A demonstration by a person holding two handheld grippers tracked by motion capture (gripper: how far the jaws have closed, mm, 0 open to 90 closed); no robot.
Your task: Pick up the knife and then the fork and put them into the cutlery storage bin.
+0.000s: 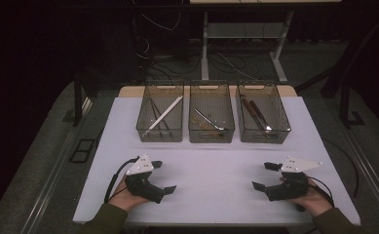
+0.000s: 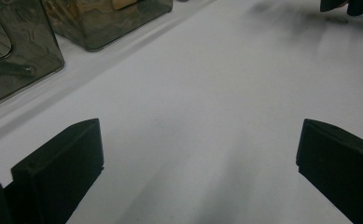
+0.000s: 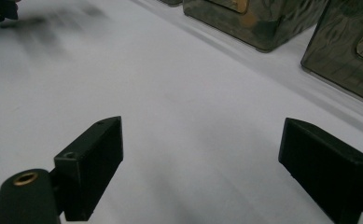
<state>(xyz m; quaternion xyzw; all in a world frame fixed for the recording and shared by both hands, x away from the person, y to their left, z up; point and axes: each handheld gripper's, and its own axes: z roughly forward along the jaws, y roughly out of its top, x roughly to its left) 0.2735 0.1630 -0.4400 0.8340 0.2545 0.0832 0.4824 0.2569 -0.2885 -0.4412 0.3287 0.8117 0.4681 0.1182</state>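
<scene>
A white table (image 1: 216,161) is sitting in a dark room, cables trailing on the floor behind it. At lower left the left gripper (image 1: 163,176) is resting, jaws spread wide and empty. Three smoky bins (image 1: 211,118) are lining the upper centre, holding what are probably tools. At lower right the right gripper (image 1: 266,176) is gaping empty.

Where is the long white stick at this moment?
In the high view, the long white stick lies slanted inside the left bin of the three at the far side of the white table, beyond the left gripper.
</scene>
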